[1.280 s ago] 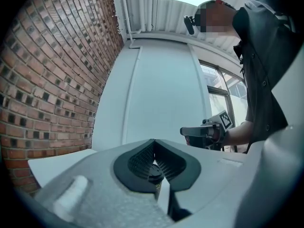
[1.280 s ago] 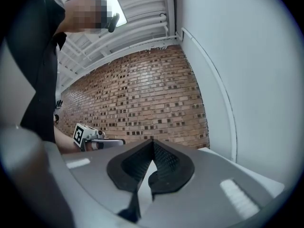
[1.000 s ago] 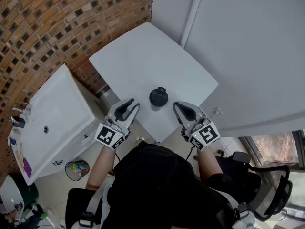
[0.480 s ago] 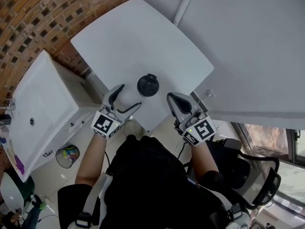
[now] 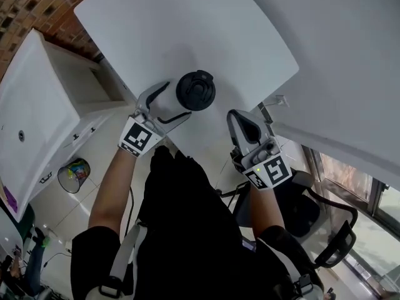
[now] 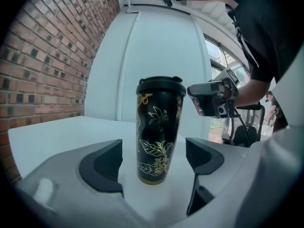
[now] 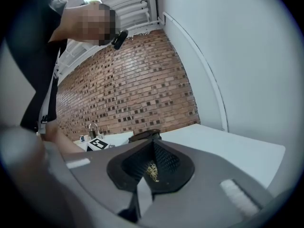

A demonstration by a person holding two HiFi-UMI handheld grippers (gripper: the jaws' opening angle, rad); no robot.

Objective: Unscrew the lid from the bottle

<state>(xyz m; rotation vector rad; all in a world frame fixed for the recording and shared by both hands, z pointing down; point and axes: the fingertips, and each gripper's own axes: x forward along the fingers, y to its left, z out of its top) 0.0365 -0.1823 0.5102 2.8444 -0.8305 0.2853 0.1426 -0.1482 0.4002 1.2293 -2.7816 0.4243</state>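
The bottle (image 6: pixel 159 127) stands upright on the white tabletop (image 5: pixel 187 30), dead ahead of the left tool (image 5: pixel 177 100) and centred on the gap between its jaws. Those jaws have just been opening and stand wide apart. The bottle's base sits just beyond the two dark pads (image 6: pixel 102 167), with clear space on either side, so nothing is gripped yet. The bottle's long axis runs straight up, across the line the tool points along. The jaws spread sideways, so a short push forward should bring the pads onto the lower body from both flanks.

The black lid (image 6: pixel 160 83) is on the bottle, above the level of the left tool's jaws.

The right tool (image 5: pixel 239 120) has its jaws pressed together and holds nothing. From it, the bottle lies ahead and off towards the other tool. The lid's edge peeks over its closed jaws, and a scrap of gold print shows through the opening between them.

The left tool is plainly the nearer. I judge that it will steady the body, while the right one must open and rise to reach the lid.
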